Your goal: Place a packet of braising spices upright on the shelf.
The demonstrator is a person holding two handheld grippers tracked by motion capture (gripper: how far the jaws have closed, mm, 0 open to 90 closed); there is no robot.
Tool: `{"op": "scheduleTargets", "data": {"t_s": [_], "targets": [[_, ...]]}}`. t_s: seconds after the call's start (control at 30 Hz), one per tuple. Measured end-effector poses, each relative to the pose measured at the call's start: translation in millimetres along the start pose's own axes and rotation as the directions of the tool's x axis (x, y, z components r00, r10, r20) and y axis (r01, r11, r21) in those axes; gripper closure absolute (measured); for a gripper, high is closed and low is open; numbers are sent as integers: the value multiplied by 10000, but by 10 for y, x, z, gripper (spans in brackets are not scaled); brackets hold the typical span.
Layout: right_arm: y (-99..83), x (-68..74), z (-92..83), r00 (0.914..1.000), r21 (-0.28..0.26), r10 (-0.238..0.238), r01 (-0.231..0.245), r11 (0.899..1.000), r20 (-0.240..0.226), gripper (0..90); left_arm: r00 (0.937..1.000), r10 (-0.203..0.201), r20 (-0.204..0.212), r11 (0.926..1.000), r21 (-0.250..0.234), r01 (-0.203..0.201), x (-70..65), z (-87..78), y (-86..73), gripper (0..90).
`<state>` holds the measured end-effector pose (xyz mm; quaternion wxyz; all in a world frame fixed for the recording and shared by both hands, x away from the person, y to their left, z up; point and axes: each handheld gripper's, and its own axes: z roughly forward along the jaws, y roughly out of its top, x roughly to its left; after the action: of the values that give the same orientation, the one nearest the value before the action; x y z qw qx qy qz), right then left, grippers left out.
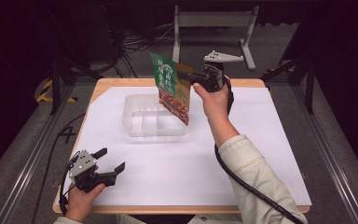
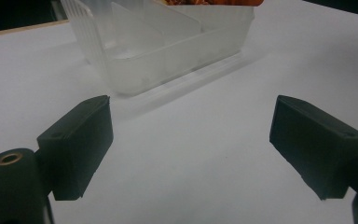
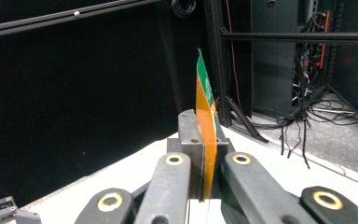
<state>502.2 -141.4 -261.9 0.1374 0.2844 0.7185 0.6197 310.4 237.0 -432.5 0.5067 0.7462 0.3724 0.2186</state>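
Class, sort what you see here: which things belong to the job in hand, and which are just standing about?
In the job:
right gripper, shut on the food pouch
clear divided tray

Standing about:
left gripper, open
metal stand
floor cables

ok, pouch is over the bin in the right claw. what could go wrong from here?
1. The right claw pinches the snack pouch only at one edge, so it hangs tilted and could swing or slip as it goes down.
2. Its lower corner hangs over the clear divided bin; it may catch on a divider or the rim instead of dropping into a compartment.
3. The bin looks light, and the open left claw is apart from it, so a snag could shift it.
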Motion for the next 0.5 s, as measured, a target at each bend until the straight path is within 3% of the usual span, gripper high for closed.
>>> {"op": "scheduleTargets", "data": {"t_s": [0.5], "targets": [[-152,-96,46,9997,-302,250,-250,9992,-20,900,10000,-19,30,10000,-33,19,2,-1,0,140]]}}
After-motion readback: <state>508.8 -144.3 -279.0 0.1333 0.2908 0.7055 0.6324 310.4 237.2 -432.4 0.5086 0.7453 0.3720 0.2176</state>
